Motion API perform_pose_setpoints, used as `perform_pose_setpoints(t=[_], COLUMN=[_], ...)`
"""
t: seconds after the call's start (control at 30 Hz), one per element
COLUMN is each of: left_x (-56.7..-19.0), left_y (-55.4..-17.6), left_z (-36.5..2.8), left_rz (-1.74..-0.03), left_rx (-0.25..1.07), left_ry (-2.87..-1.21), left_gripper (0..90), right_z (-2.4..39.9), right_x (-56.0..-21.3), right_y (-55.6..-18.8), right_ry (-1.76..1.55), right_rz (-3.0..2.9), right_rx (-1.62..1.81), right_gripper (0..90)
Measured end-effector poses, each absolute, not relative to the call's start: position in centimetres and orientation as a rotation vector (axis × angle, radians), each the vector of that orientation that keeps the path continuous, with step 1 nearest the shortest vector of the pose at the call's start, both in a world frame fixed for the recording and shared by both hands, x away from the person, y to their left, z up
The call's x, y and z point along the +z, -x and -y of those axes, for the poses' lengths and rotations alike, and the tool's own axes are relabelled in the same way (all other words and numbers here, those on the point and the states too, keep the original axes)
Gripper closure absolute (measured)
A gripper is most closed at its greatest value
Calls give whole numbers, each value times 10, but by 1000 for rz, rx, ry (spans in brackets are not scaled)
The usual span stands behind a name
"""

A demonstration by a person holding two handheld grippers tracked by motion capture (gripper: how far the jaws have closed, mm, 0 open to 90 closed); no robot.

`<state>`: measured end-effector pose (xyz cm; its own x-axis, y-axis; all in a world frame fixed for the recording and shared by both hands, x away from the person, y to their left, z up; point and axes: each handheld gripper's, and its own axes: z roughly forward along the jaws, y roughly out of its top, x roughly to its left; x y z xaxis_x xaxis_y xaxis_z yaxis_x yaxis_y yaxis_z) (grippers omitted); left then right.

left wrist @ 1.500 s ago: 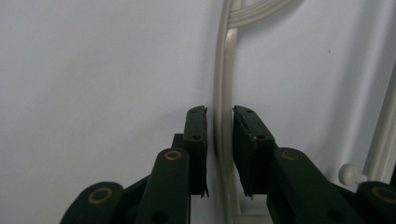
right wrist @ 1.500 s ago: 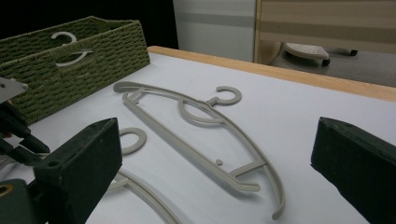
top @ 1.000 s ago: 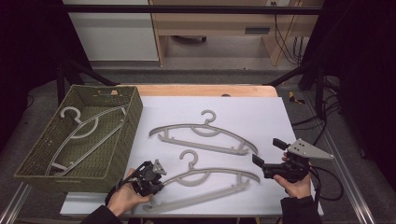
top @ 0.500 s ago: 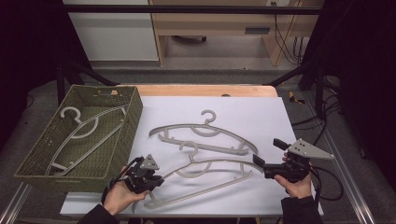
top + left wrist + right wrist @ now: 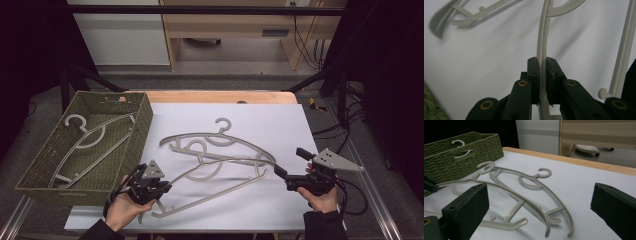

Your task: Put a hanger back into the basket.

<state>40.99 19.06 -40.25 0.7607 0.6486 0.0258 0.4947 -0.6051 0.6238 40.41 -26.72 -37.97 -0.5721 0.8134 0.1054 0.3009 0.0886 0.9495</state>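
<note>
The left gripper (image 5: 159,189) is clamped on one end of the near hanger (image 5: 220,180), whose length slants right across the counter (image 5: 280,125), the basket (image 5: 145,117) lying leftward

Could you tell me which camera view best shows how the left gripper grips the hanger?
The left gripper view: the left gripper pinches the hanger bar between shut pads. The high view shows the hanger tilted; the right gripper view shows its far end.
</note>
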Motion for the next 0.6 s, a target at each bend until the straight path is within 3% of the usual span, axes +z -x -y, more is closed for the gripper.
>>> perform_pose_setpoints(t=[0.6], left_x=[-353], left_y=[-406], left_z=[-219], left_rz=[-897], left_rx=[479], left_ry=[-2194], left_gripper=[828], right_z=[270], right_x=[-378], right_y=[-403], right_ry=[-1099], right_rz=[-1905], right_rx=[1496], right_gripper=[19])
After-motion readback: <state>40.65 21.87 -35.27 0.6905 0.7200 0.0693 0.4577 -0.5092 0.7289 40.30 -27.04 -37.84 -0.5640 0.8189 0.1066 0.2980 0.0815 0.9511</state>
